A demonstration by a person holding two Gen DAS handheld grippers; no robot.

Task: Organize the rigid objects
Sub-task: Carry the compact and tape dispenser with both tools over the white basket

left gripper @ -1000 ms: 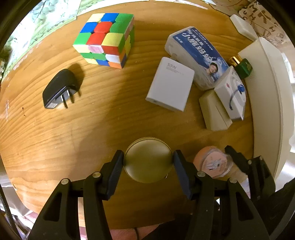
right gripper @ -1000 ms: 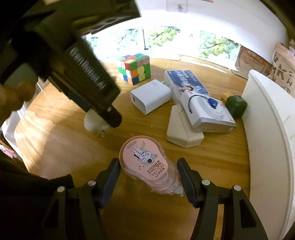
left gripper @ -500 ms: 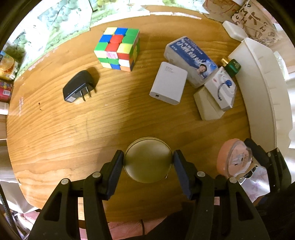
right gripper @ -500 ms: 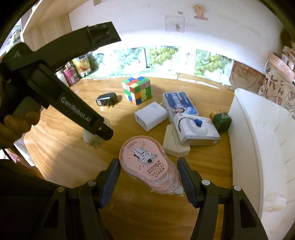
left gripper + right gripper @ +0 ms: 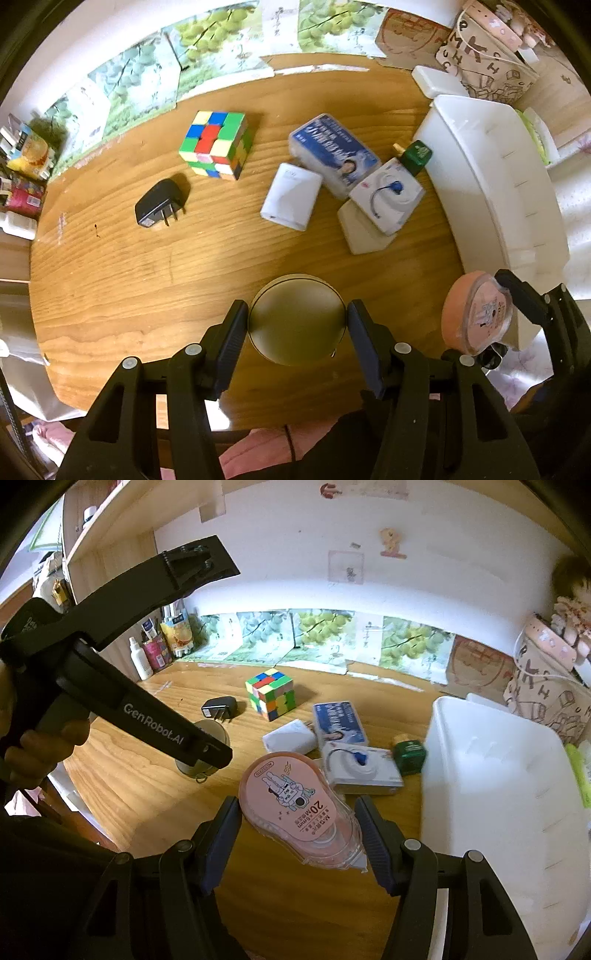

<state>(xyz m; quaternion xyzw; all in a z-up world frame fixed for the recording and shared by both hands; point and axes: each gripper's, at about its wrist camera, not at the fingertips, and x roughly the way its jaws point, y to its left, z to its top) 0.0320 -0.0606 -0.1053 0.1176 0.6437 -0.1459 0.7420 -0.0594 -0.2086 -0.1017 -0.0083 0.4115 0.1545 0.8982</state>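
On the left side of the wooden table (image 5: 129, 280) lies a black plug adapter (image 5: 158, 203) with its two metal prongs pointing toward the camera, and further right, near the back, stands a colour cube (image 5: 216, 144) with mixed squares of green, red, blue, yellow and white. In the middle, the left gripper (image 5: 297, 325) points straight down and clamps a round tin (image 5: 297, 319) between its pads; the tin has a dull olive-gold lid and is lifted above the table (in the right wrist view a small ring hangs under it). Behind it rest a white charger block (image 5: 291, 195), a blue-labelled white pack (image 5: 332, 153), a white box with a blue cable picture (image 5: 388, 195) lying on a cream flat piece (image 5: 360, 236), and a small green bottle (image 5: 416, 157). To the right, the right gripper (image 5: 299, 829) is closed on a pink correction tape dispenser (image 5: 295, 805), a rounded clear shell with a pink label, a cartoon rabbit and the print "20 M", held in the air just beside the white plastic bin (image 5: 491, 775) at the table's right edge.
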